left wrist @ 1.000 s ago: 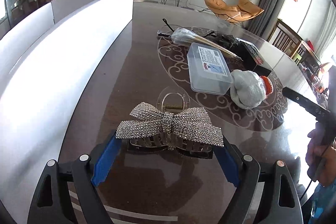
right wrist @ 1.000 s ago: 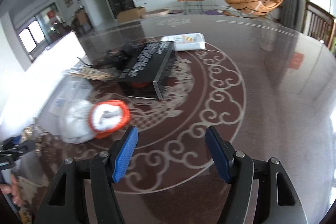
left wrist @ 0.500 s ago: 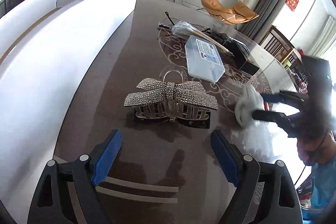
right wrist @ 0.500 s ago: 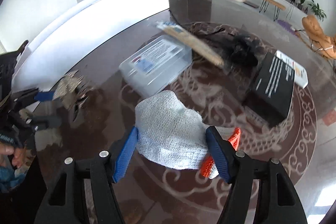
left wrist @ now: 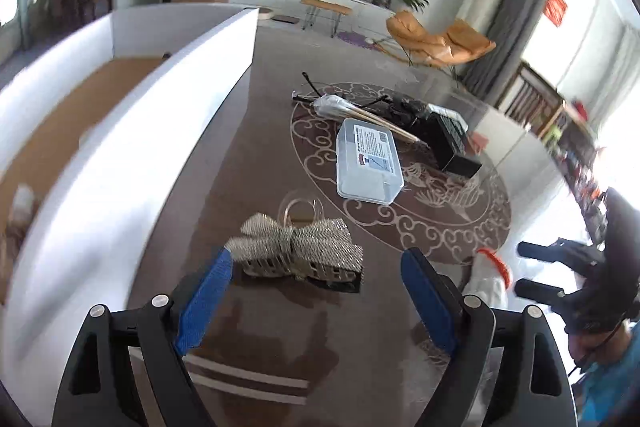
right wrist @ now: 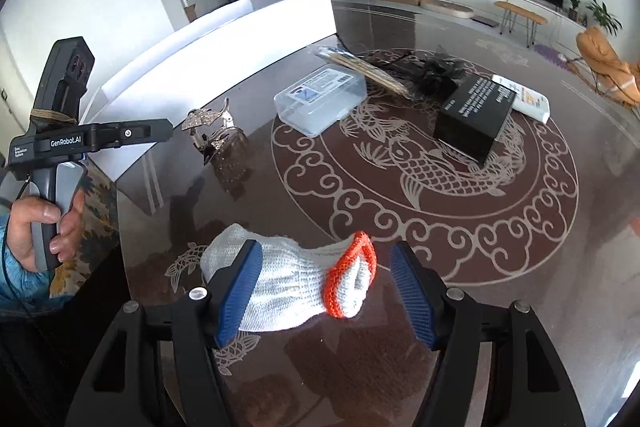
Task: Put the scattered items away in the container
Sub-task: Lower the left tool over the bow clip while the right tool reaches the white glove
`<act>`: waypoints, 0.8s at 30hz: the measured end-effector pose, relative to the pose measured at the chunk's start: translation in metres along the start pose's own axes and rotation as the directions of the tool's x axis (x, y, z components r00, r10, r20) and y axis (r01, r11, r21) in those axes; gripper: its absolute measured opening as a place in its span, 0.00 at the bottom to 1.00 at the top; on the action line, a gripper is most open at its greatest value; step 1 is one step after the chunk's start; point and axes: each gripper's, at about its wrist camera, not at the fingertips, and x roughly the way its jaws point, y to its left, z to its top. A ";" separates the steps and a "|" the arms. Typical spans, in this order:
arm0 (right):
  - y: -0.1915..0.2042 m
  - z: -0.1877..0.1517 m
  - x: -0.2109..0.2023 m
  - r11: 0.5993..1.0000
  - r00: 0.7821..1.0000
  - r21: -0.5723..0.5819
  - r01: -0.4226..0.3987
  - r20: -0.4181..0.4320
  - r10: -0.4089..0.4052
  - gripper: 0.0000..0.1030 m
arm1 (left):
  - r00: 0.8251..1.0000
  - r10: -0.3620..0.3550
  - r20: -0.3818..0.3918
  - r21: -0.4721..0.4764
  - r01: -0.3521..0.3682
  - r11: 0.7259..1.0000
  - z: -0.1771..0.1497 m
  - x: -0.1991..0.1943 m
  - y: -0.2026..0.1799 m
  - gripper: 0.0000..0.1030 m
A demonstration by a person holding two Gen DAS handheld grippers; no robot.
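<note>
The right gripper [right wrist: 324,289] hangs low over a white knitted work glove with an orange cuff [right wrist: 296,283], its blue pads spread on either side of the fabric and not pressing it — open, poised to pick the glove off the dark glossy table [right wrist: 500,267]. The left gripper [left wrist: 316,297] is open too and holds nothing; a rhinestone bow hair claw [left wrist: 298,251] lies on the table just ahead of its fingers, apart from them. The step in hand looks like the glove pickup. Next, the right jaws need to close on the bunched knit — soft, so a firm squeeze mid-body — then lift and carry it over the wall of the large white cardboard box [left wrist: 168,131] beside the table.
</note>
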 end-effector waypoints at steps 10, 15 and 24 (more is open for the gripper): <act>-0.025 -0.081 -0.033 0.917 0.991 0.390 -0.080 0.129 0.032 0.65 | 0.972 -0.058 -0.229 0.287 0.125 0.950 -0.013 0.049 -0.024 0.84; -0.027 -0.100 -0.059 0.898 0.984 0.436 -0.062 0.179 -0.019 0.66 | 0.933 -0.244 -0.264 0.248 0.310 0.918 -0.041 0.010 -0.045 0.84; -0.003 -0.098 -0.035 0.874 0.985 0.485 0.028 0.137 -0.108 0.66 | 0.970 -0.206 -0.128 -0.003 0.207 0.978 -0.029 0.011 -0.036 0.84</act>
